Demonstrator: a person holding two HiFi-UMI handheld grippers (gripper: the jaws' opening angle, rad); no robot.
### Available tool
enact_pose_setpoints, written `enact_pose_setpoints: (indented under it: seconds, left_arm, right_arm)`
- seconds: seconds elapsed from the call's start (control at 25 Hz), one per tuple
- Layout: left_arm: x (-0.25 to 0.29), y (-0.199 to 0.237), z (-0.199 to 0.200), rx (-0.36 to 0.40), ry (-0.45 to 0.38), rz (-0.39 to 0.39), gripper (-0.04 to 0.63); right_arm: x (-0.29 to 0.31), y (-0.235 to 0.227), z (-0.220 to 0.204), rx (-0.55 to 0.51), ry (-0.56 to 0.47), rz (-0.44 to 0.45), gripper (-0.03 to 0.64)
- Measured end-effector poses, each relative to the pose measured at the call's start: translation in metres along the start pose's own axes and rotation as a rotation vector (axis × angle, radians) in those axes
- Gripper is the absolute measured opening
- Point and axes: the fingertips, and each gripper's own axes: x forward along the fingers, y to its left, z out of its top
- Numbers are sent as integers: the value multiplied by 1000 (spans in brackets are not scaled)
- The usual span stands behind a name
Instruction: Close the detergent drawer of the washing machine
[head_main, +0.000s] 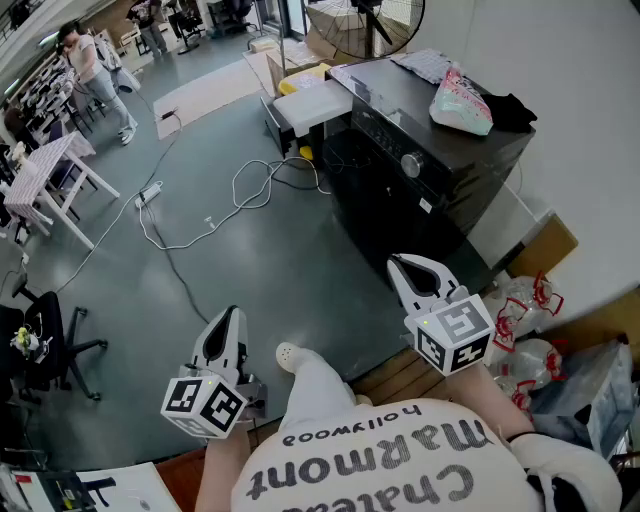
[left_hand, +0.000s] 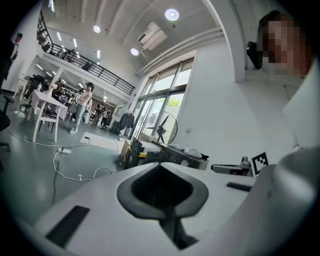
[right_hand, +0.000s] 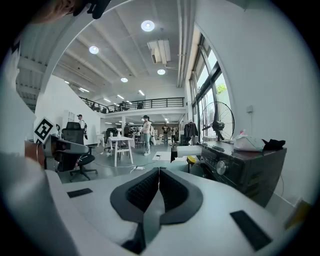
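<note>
The black washing machine (head_main: 430, 165) stands at the upper right of the head view. Its white detergent drawer (head_main: 312, 106) juts out of the machine's left end. Both grippers hang well short of the machine, over the floor close to the person. My left gripper (head_main: 230, 314) is shut and holds nothing; its own view shows the machine (left_hand: 172, 156) far ahead. My right gripper (head_main: 402, 263) is also shut and holds nothing, pads together. From the right gripper view the machine (right_hand: 242, 165) lies ahead to the right, with the pulled-out drawer (right_hand: 189, 150) level with the jaw tips (right_hand: 159, 171).
White cables (head_main: 240, 195) and a power strip (head_main: 149, 192) lie on the grey floor. A pink-and-white bag (head_main: 460, 103) and dark cloth (head_main: 510, 110) rest on the machine. Plastic bags (head_main: 525, 330) crowd the right wall. A fan (head_main: 365, 25), white table (head_main: 50, 175), office chair (head_main: 45, 340) and a distant person (head_main: 95, 65) are around.
</note>
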Motion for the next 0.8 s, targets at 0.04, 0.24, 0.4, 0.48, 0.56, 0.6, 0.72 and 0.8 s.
enact_pose_setpoints:
  seconds: [0.04, 0.24, 0.4, 0.48, 0.56, 0.6, 0.72, 0.8]
  left_arm:
    - [0, -1, 1, 0, -2, 1, 8]
    - [3, -4, 9, 7, -15, -8, 8]
    - [10, -6, 10, 14, -8, -20, 8]
    - [12, -8, 11, 13, -7, -27, 8]
    - [13, -7, 13, 11, -7, -29, 8]
    - [14, -6, 13, 9, -7, -27, 8]
    - [17, 3, 14, -1, -4, -17, 8]
    - [19, 10, 16, -3, -3, -10, 8]
  right_arm:
    - [-1, 0, 0, -2, 1, 2, 29]
    - [-2, -1, 5, -14, 0, 4, 29]
    - [0, -5, 6, -6, -3, -2, 29]
    - [1, -7, 7, -5, -3, -5, 29]
    - [2, -7, 8, -5, -1, -4, 29]
    - [4, -7, 8, -5, 1, -3, 29]
    - [14, -6, 7, -1, 8, 4, 29]
    - [23, -4, 9, -1, 10, 11, 29]
